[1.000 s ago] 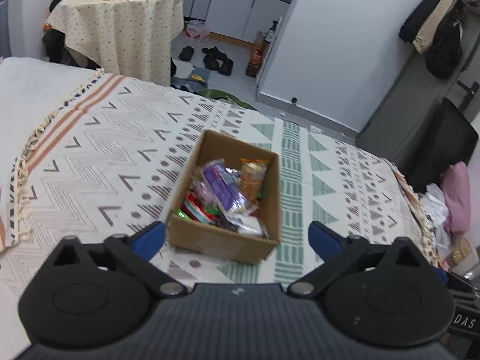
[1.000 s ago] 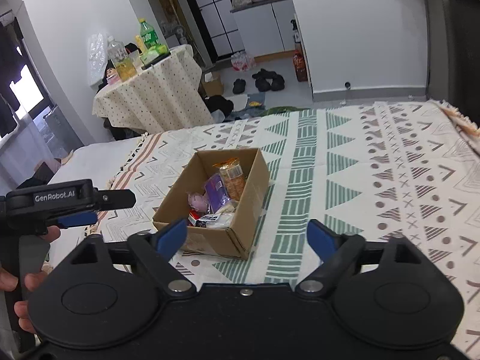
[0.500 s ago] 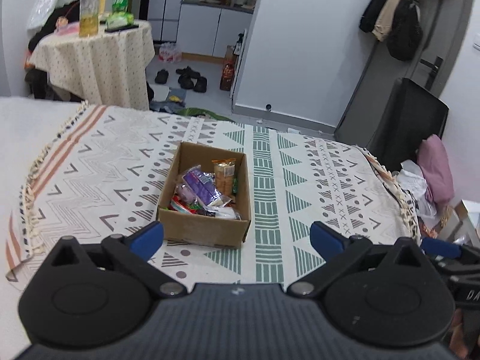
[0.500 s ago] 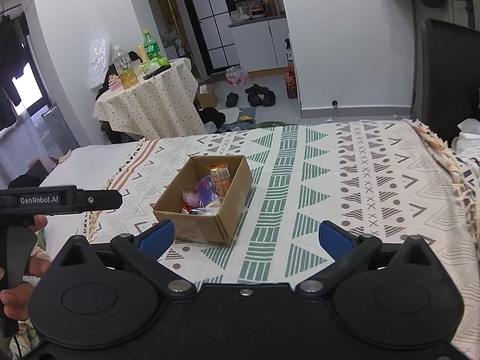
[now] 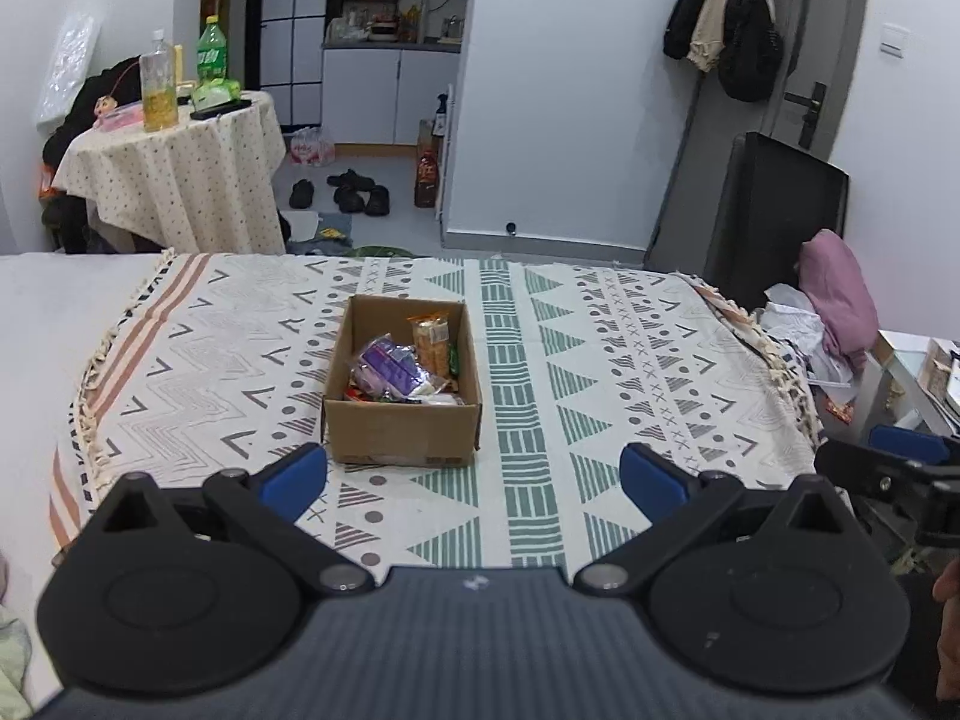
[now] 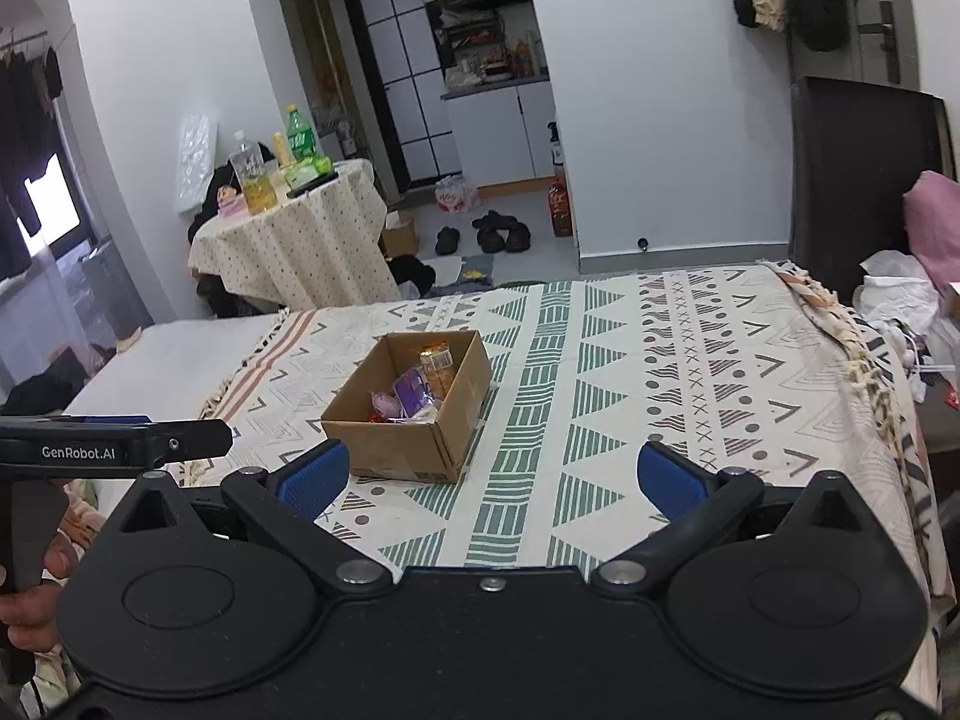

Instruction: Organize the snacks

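A brown cardboard box (image 5: 401, 429) sits on the patterned blanket (image 5: 600, 360). It holds several snack packets, among them a purple one (image 5: 387, 367) and an orange one (image 5: 433, 339). My left gripper (image 5: 474, 480) is open and empty, pulled back from the box's near side. My right gripper (image 6: 492, 477) is open and empty, back and to the right of the box (image 6: 414, 405). The left gripper's body (image 6: 114, 447) shows at the left of the right wrist view.
The blanket's fringed right edge (image 5: 774, 354) borders a pile of clothes (image 5: 834, 300). A round table with bottles (image 5: 174, 144) stands far left. Shoes (image 5: 354, 195) lie on the floor beyond. A dark chair (image 5: 774, 210) stands at right.
Both grippers have drawn back and up from the box, so it looks smaller and farther. Both stayed open and empty.
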`<state>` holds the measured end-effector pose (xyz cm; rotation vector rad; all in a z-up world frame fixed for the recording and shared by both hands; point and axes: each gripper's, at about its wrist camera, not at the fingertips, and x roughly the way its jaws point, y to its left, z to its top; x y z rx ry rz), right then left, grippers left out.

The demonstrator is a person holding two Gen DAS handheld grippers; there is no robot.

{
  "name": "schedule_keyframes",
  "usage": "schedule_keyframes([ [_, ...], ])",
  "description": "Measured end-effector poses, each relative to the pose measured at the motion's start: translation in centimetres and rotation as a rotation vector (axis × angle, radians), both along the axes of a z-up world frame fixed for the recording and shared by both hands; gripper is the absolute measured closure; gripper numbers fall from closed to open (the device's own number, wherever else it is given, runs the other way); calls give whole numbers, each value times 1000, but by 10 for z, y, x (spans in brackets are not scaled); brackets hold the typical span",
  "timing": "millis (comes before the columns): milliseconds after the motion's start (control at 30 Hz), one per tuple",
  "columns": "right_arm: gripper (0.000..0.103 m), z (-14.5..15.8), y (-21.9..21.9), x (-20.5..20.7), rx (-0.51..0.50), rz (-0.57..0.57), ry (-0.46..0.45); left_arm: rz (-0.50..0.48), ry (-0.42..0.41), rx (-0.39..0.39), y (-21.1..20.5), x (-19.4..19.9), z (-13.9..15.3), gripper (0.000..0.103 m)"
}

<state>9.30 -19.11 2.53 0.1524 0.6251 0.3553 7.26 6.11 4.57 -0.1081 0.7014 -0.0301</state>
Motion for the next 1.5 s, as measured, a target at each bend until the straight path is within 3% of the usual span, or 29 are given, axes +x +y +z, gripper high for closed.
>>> schedule_keyframes([
  [267, 0, 6, -10, -37, 9, -23, -42, -16, -36, 43, -7, -33, 11, 0],
  [667, 0, 13, -7, -76, -31, -21, -81, 7, -84, 48, 0, -80, 23, 0],
  [1500, 0, 10, 3, -81, -32, -12, -61, 1, -79, 48, 4, -86, 23, 0],
])
